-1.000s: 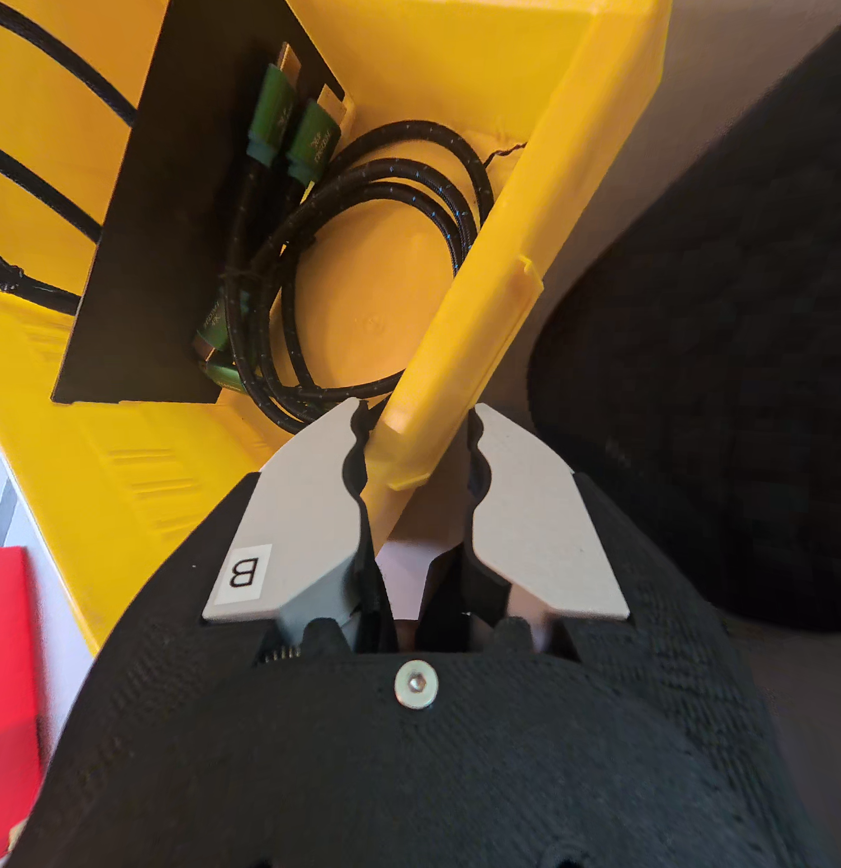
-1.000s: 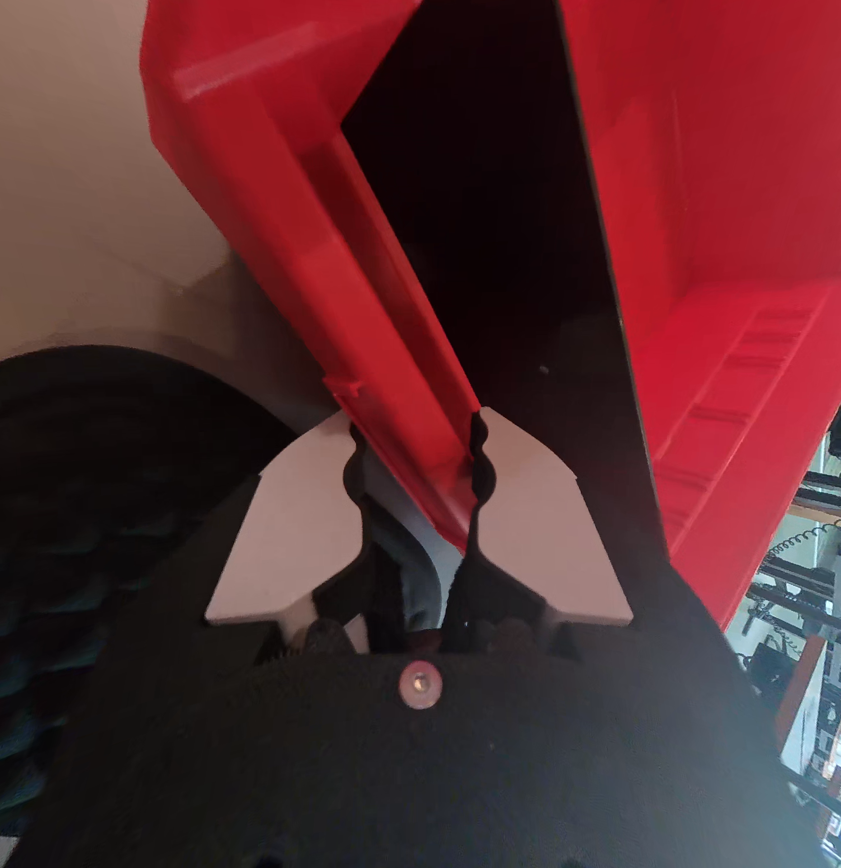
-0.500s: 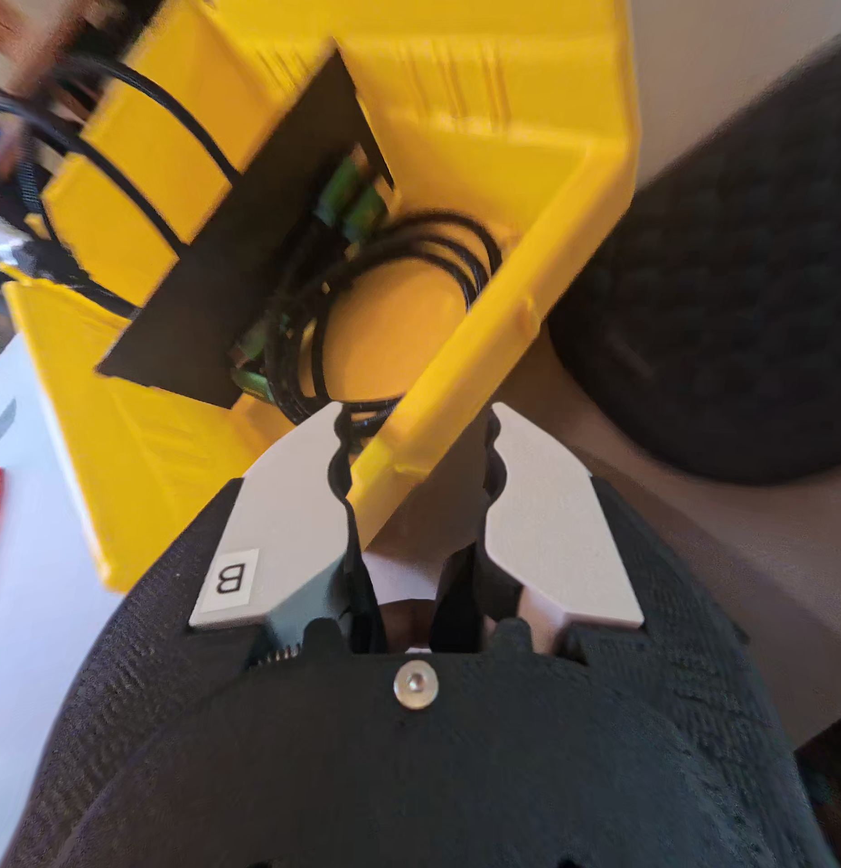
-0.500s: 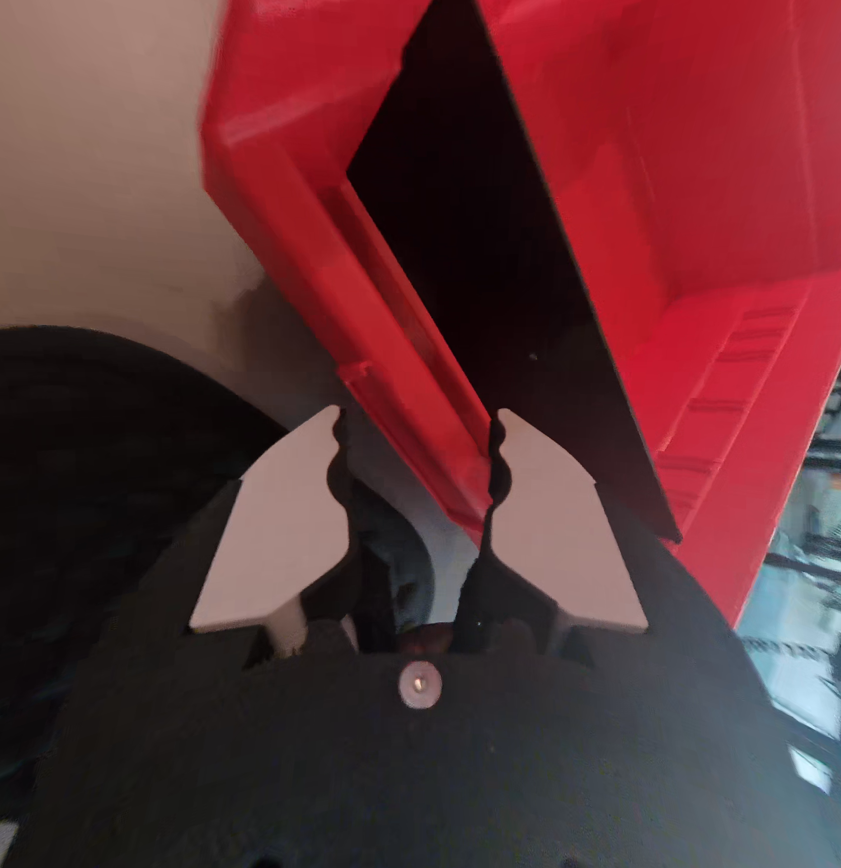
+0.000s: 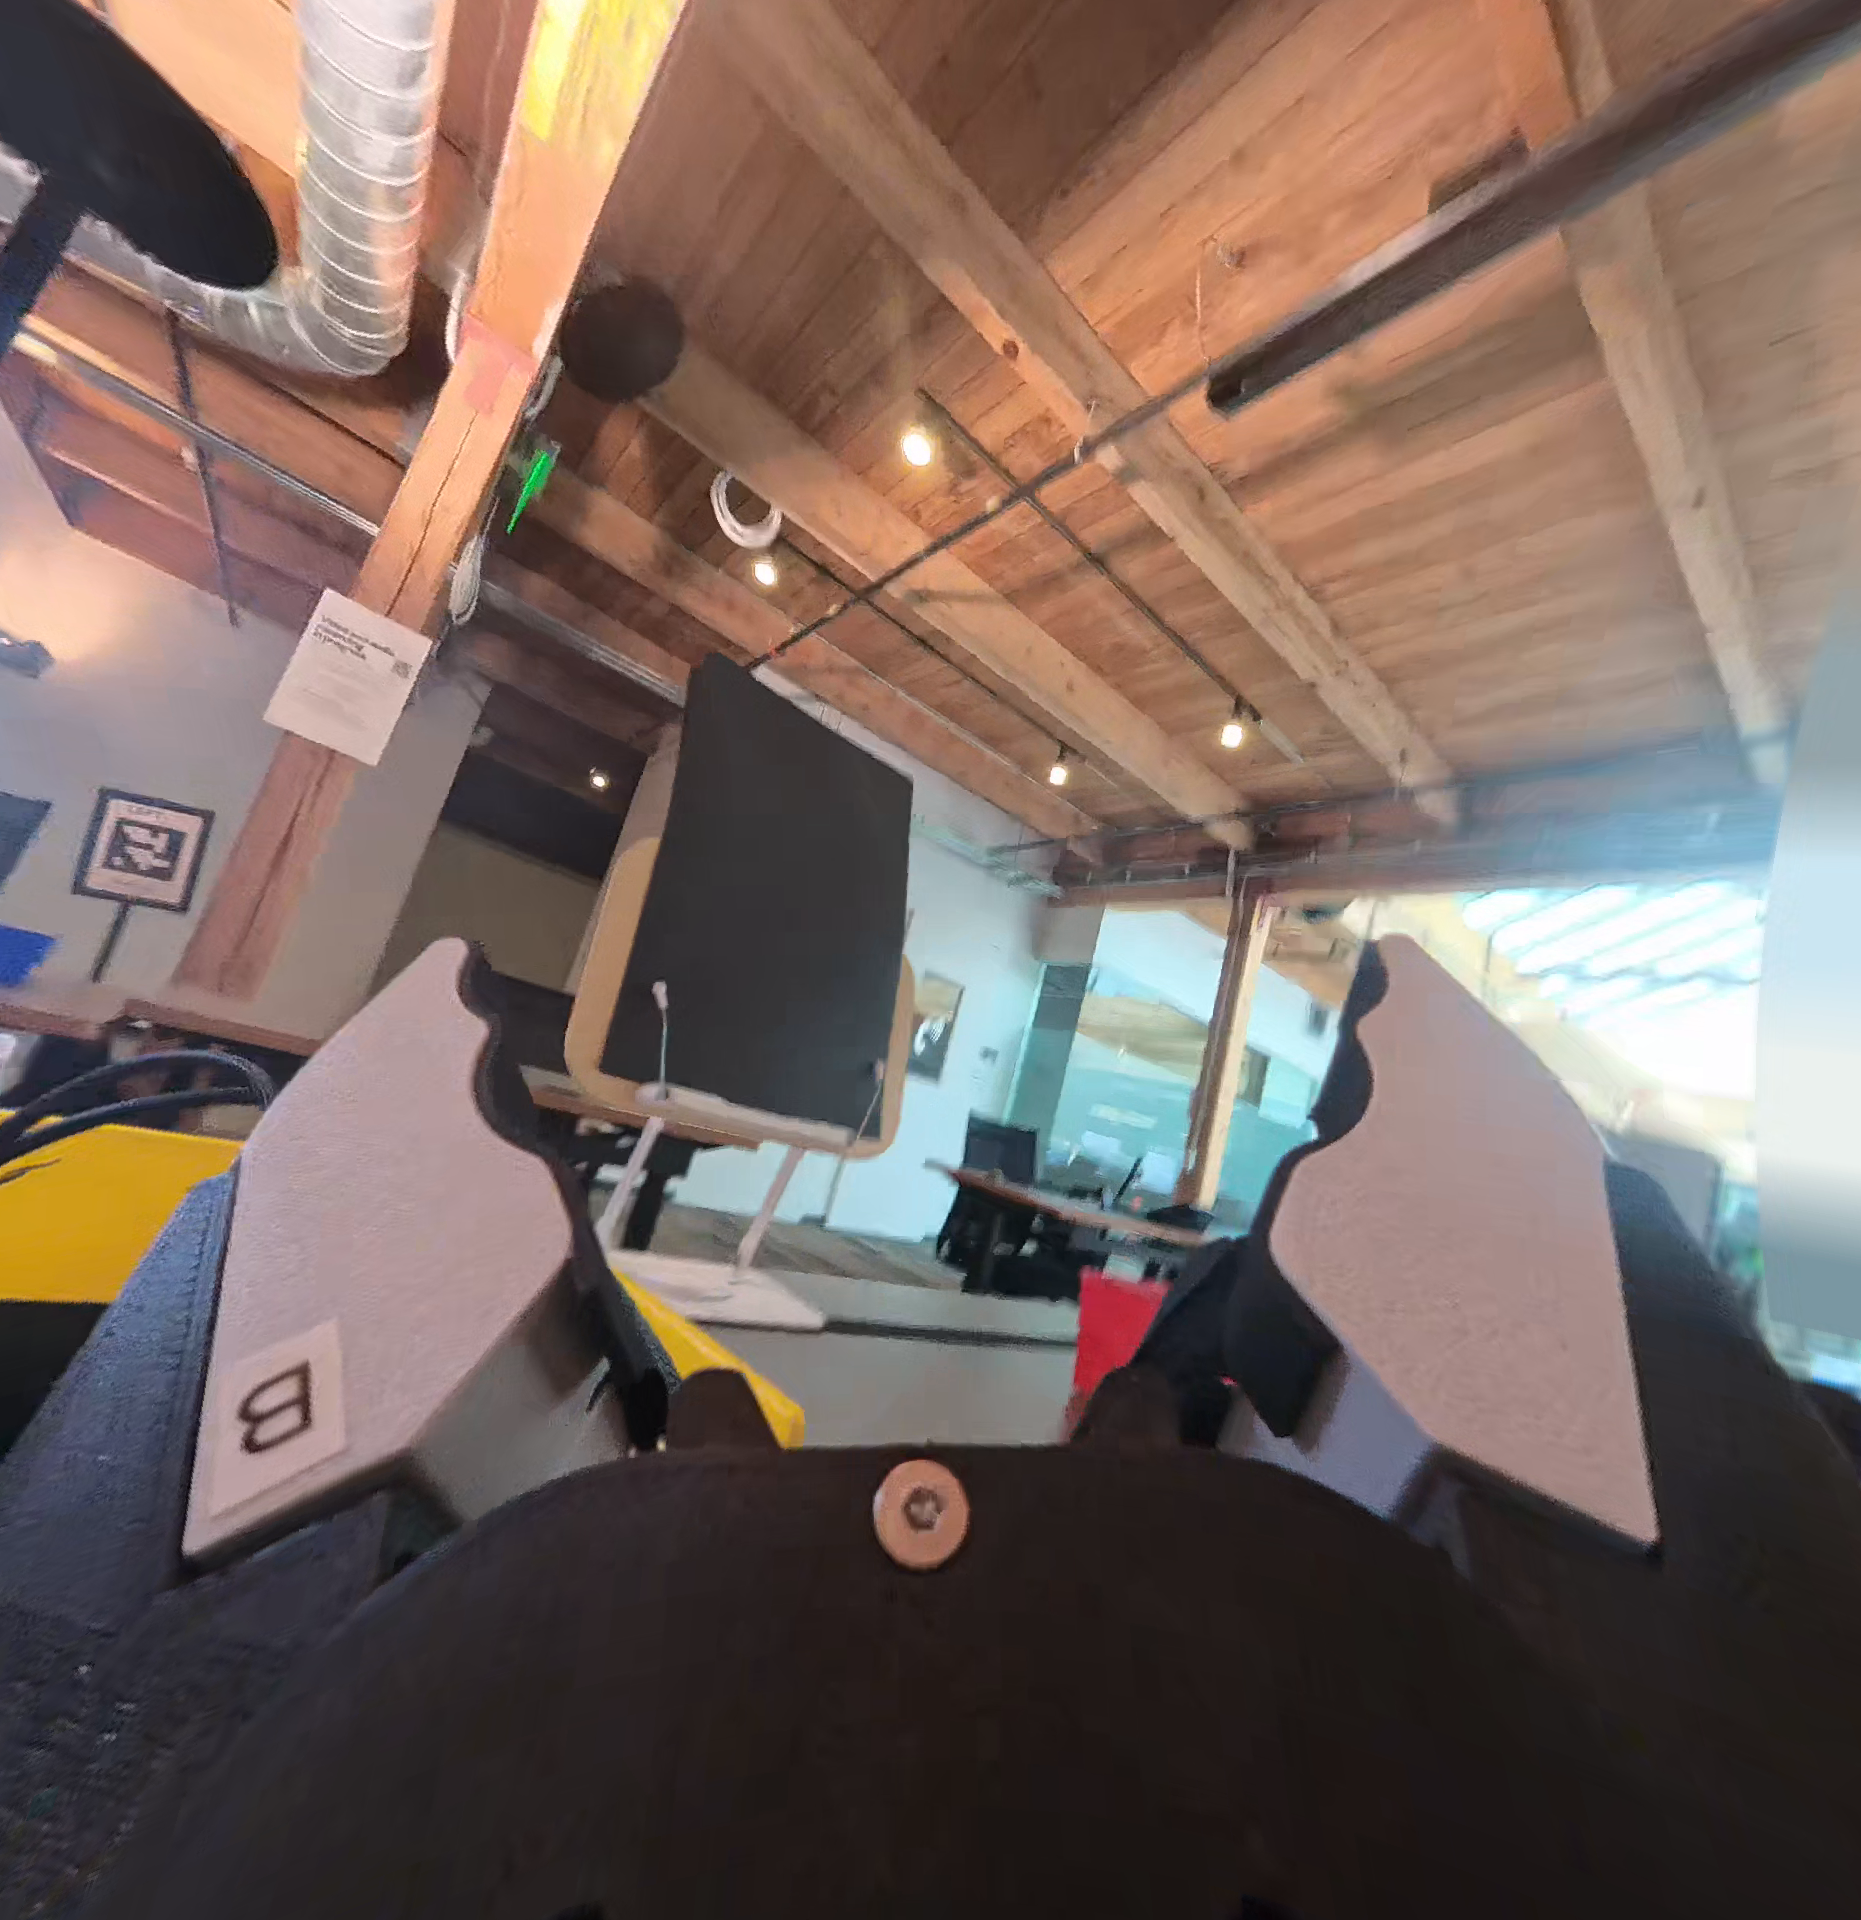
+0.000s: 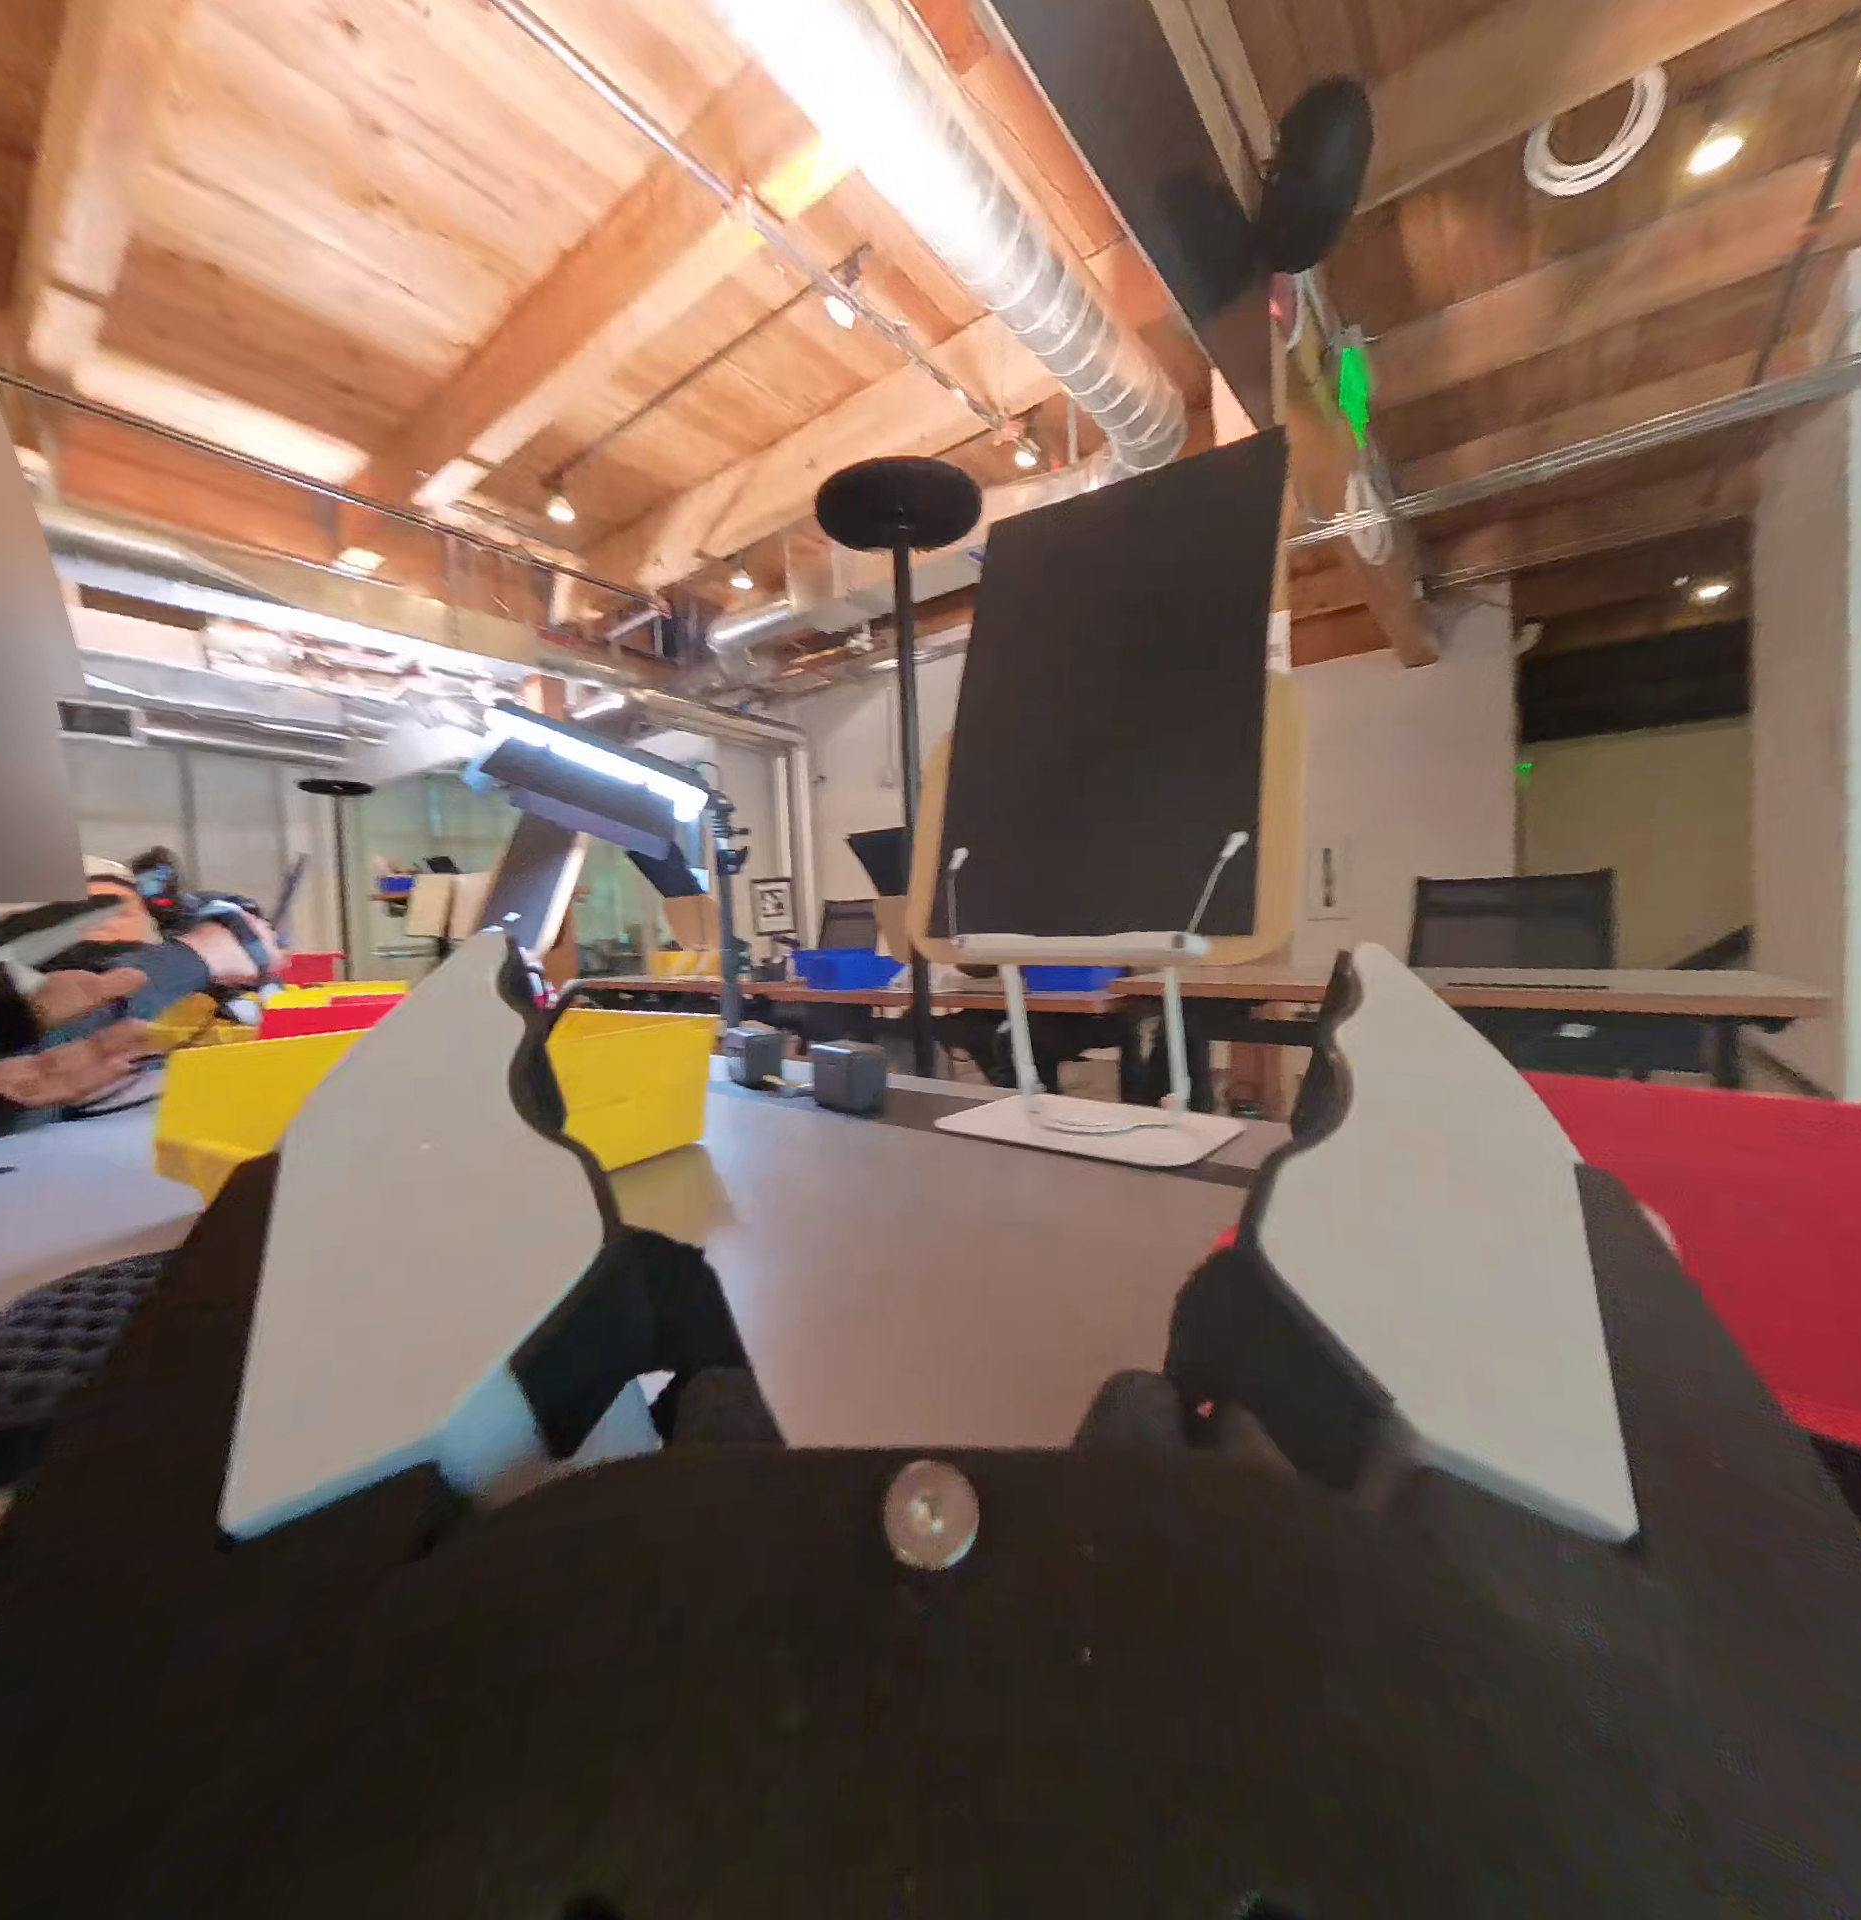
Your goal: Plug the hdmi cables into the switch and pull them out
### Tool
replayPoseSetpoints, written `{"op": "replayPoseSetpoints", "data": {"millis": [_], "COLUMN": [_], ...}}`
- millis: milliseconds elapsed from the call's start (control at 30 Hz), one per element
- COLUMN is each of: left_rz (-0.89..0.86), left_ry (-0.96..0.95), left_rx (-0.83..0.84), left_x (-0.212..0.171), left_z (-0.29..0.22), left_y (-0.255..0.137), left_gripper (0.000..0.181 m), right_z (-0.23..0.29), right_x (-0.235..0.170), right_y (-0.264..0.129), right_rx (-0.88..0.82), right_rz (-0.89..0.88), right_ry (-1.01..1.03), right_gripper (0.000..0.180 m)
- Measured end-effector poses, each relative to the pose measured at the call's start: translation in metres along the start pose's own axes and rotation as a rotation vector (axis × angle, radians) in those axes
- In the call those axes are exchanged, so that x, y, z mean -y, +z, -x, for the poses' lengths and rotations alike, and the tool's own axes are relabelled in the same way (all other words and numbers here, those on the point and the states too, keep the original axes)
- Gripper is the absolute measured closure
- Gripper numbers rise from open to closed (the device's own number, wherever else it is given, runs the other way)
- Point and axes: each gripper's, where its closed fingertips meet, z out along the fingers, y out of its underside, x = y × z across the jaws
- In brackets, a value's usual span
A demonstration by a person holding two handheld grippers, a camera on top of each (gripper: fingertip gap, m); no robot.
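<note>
My left gripper (image 5: pixel 921 966) is open wide and empty, and points up at the room and ceiling. The yellow bin (image 5: pixel 64 1216) that held the HDMI cables lies low at the left, with one corner (image 5: pixel 718 1361) showing between the fingers. Black cables (image 5: pixel 147 1075) arch over its rim. My right gripper (image 6: pixel 926 956) is open wide and empty above the grey table (image 6: pixel 905 1247). A red bin (image 6: pixel 1715 1226) lies just to its right and also shows in the left wrist view (image 5: pixel 1113 1320). No plugs or switch are in view.
A black panel on a white stand (image 6: pixel 1113 707) stands at the table's far side. Two small grey boxes (image 6: pixel 848 1075) and a yellow bin (image 6: pixel 635 1081) sit mid-table. A person's hands (image 6: pixel 64 1039) are at the far left. A black mesh pad (image 6: pixel 53 1340) lies low left.
The left gripper let go of the yellow bin's wall and the right gripper let go of the red bin's wall. Both opened wide and tilted up from the bins toward the room.
</note>
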Motion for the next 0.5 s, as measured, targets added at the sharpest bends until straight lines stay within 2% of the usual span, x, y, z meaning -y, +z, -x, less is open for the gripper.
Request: {"op": "replayPoseSetpoints", "data": {"millis": [67,133,233,300,367,400,433,500], "left_rz": [0.095,0.176,0.271,0.234,0.167,0.144,0.14,0.145], "left_ry": [0.037,-0.004,-0.096,-0.108,-0.134,-0.154,-0.174,-0.234], "left_rx": [0.008,-0.026,-0.006,0.062,0.05,0.063,0.074,0.092], "left_x": [-0.025,-0.05,-0.081,-0.089,-0.092,-0.094,-0.097,-0.104], "left_z": [-0.005,-0.013,-0.014,-0.004,-0.007,-0.005,-0.005,-0.006], "left_y": [0.006,0.012,0.017,0.019,0.019,0.02,0.02,0.022], "left_gripper": [0.036,0.036,0.037,0.047,0.065,0.079,0.088,0.099], "right_z": [0.009,0.004,-0.016,-0.035,-0.049,-0.057,-0.064,-0.067], "right_x": [-0.008,-0.009,-0.014,-0.014,-0.007,-0.004,-0.005,-0.01], "right_y": [0.001,0.0,-0.002,-0.008,-0.015,-0.018,-0.021,-0.023], "right_rx": [0.02,-0.006,-0.067,-0.13,-0.154,-0.172,-0.195,-0.191], "right_rz": [0.017,0.004,0.009,-0.043,-0.137,-0.172,-0.185,-0.142], "right_ry": [0.07,0.138,0.335,0.501,0.651,0.708,0.753,0.843], "right_gripper": [0.035,0.054,0.066,0.069,0.075,0.09,0.117,0.13]}}
